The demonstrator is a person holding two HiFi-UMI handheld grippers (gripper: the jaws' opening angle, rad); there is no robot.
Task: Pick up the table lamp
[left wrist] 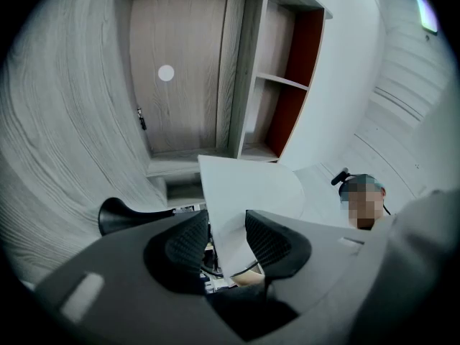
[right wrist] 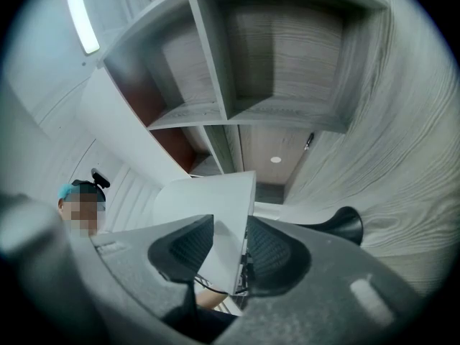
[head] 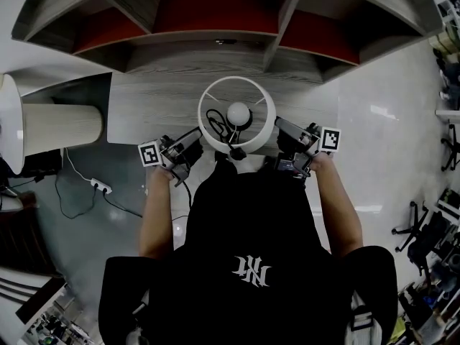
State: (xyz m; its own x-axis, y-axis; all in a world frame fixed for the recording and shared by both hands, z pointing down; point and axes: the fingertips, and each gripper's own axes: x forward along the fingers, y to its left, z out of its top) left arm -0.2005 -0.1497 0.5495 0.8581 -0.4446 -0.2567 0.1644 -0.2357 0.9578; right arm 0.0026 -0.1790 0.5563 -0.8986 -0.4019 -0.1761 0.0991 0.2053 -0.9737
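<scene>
The table lamp's white round shade (head: pixel 237 115) stands over the grey desk (head: pixel 154 113), seen from above with its bulb (head: pixel 238 112) and black cord inside. My left gripper (head: pixel 194 146) clamps the shade's left wall and my right gripper (head: pixel 284 139) clamps its right wall. In the left gripper view the white shade wall (left wrist: pixel 241 192) fills the gap between both pads of the left gripper (left wrist: pixel 228 228). In the right gripper view the shade wall (right wrist: pixel 215 200) sits likewise in the right gripper (right wrist: pixel 230 232). The lamp's black flared base (left wrist: pixel 118 214) (right wrist: pixel 350 225) shows beyond the jaws.
A wood shelf unit with red back panels (head: pixel 215 20) rises behind the desk. A second lamp with a cream shade (head: pixel 61 126) is at the left. A power strip (head: pixel 100 186) and cable lie on the floor. Office chairs (head: pixel 424 228) stand at the right.
</scene>
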